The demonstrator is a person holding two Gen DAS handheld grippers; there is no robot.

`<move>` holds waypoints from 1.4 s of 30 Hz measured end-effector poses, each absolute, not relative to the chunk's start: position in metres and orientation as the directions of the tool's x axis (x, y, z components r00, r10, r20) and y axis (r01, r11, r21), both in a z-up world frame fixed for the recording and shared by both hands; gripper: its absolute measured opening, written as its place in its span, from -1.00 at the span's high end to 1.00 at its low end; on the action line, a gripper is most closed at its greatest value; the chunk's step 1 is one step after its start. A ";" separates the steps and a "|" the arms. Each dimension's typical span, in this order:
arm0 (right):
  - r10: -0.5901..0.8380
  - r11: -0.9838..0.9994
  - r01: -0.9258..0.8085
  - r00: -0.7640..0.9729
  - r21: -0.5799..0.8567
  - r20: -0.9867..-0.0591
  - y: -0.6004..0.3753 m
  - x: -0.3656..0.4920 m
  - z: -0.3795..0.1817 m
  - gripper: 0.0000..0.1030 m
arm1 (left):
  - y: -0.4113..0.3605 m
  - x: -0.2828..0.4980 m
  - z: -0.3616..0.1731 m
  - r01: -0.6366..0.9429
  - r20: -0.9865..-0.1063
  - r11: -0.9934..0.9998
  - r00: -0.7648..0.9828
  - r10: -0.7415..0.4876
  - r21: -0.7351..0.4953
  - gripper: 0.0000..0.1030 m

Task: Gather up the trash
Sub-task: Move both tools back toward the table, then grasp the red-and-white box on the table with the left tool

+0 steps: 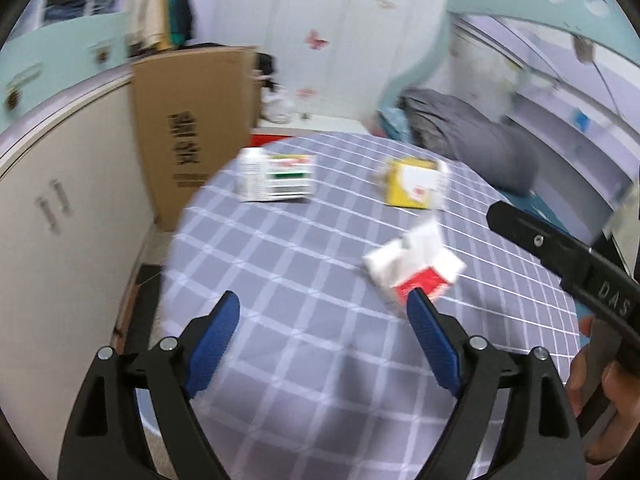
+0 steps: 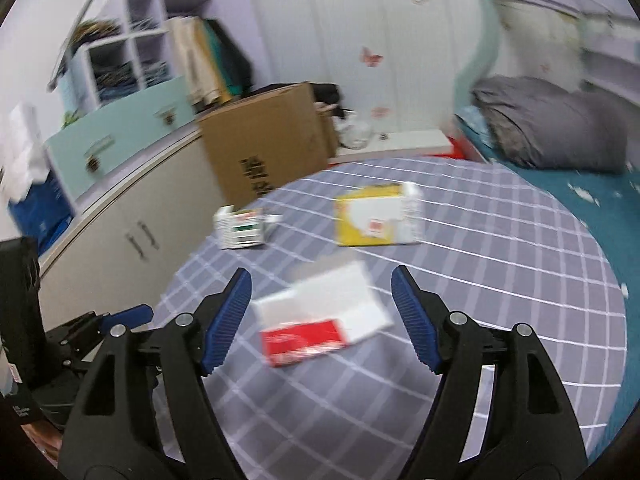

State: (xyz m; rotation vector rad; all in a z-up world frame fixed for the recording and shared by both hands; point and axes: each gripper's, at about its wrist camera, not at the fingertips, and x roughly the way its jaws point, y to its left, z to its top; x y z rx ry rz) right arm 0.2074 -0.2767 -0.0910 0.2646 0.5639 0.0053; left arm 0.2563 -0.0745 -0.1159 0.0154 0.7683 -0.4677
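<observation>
Two grippers hover over a round table (image 2: 520, 280) with a grey checked cloth, both angled forward and down. The right gripper (image 2: 321, 310) is spread wide, its blue fingers (image 2: 228, 316) on either side of a red-and-white tissue pack (image 2: 324, 320), apparently above it; blur hides any contact. The left gripper (image 1: 323, 336) is also spread wide and holds nothing. Farther off lie a yellow box (image 2: 376, 216) and, to its left, a white box (image 2: 240, 228), well apart.
</observation>
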 end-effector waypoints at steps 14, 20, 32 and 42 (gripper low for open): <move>0.073 0.933 0.149 0.814 0.328 -0.576 -0.337 0.212 -0.129 -0.39 | -0.158 0.303 -0.153 0.511 -0.735 0.848 0.521 -0.433 -0.137 -0.62; 0.090 0.929 0.143 0.809 0.342 -0.581 -0.342 0.219 -0.133 -0.39 | -0.174 0.314 -0.159 0.564 -0.759 0.817 0.478 -0.441 -0.119 -0.34; 0.080 0.936 0.140 0.808 0.322 -0.583 -0.335 0.235 -0.125 -0.40 | -0.141 0.307 -0.139 0.545 -0.665 0.801 0.506 -0.549 -0.246 0.80; 0.120 0.955 0.067 0.804 0.289 -0.582 -0.288 0.263 -0.114 -0.41 | -0.073 0.307 -0.122 0.471 -0.584 0.817 0.577 -0.571 -0.334 0.83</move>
